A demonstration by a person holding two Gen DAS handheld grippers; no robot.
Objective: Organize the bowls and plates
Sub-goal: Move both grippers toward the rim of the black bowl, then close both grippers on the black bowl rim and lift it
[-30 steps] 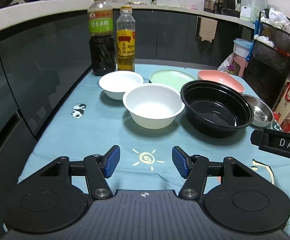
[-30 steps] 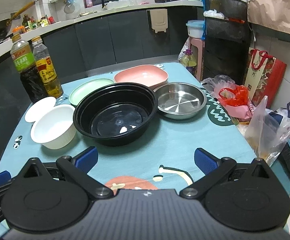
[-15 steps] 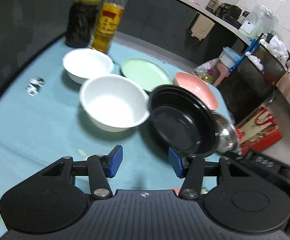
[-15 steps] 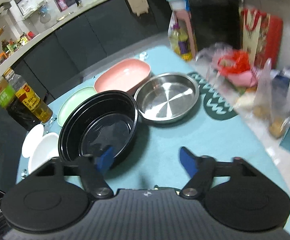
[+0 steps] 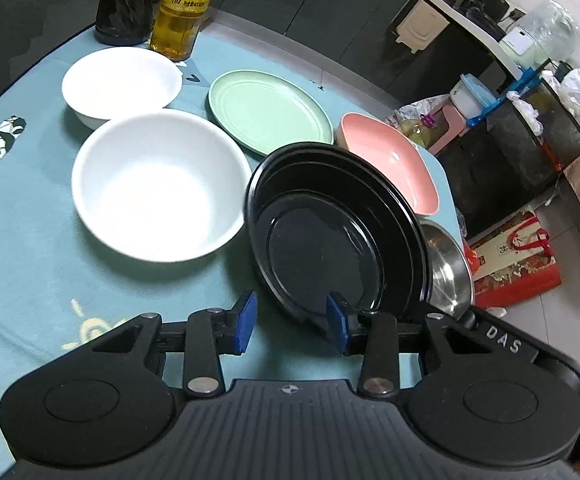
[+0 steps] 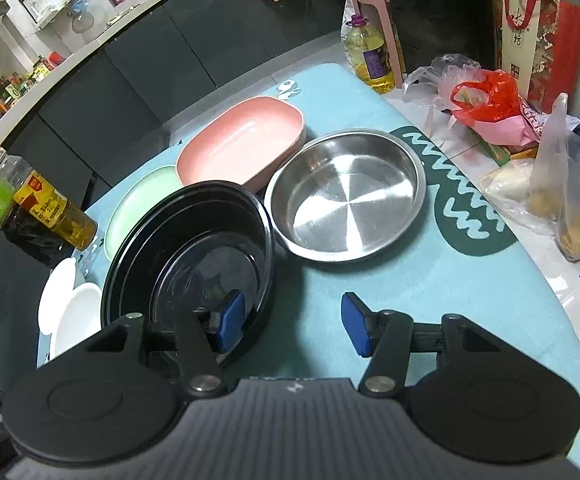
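A large black bowl [image 5: 330,228] stands mid-table, also in the right wrist view [image 6: 186,248]. My left gripper [image 5: 290,326] is open; its right finger reaches over the bowl's near rim. My right gripper [image 6: 294,320] is open, its left finger inside the bowl's near rim. Two white bowls [image 5: 158,184] [image 5: 120,82], a green plate [image 5: 268,112], a pink dish [image 5: 386,164] [image 6: 242,146] and a steel pan [image 6: 348,198] surround it.
Two oil bottles [image 5: 178,8] stand at the table's [image 5: 30,240] far left corner. Plastic bags [image 6: 486,104] and a red gift bag [image 6: 538,36] lie on the floor past the table's right edge. Dark cabinets line the back.
Both grippers have moved forward and down onto the black bowl. Each now has one finger over its near rim. The right gripper's jaws are narrower than a second ago.
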